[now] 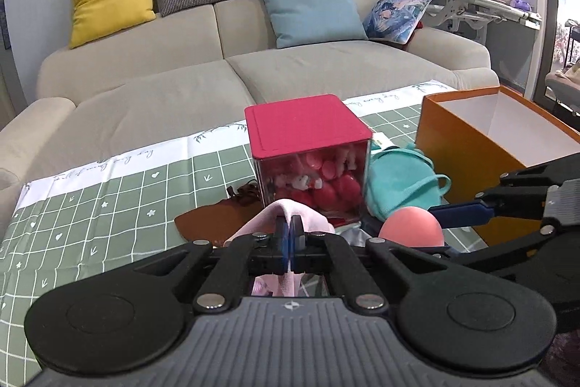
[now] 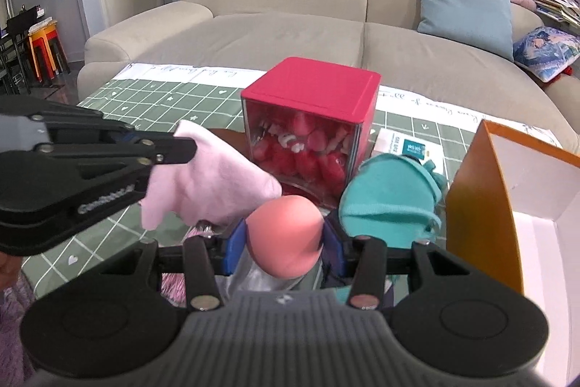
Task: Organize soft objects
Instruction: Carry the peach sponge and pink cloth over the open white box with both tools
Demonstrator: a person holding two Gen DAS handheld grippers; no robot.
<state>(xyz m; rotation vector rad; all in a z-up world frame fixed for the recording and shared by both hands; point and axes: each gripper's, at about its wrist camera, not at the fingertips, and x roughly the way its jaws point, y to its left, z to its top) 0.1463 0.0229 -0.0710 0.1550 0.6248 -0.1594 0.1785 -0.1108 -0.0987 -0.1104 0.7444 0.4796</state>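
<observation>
While the left claw (image 1: 289,234) pinches the pink cloth (image 2: 203,176), the right claw (image 2: 286,238) clasps the peach ball (image 2: 286,234).

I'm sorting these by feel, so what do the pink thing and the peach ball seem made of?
Pink cloth: soft matte fabric, probably fleece; it drapes and folds in the left tongs. Peach ball: smooth matte foam or sponge, seemingly, held in the right tongs.

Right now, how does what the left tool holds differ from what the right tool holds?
The left tool is shut flat on a limp pale pink cloth that drapes and folds. The right tool stands partly apart around a salmon-pink egg-shaped sponge, which keeps its rounded form. The cloth looks thin; the sponge is bulky. Both are soft, pinkish and lifted above the green checked tablecloth.
</observation>
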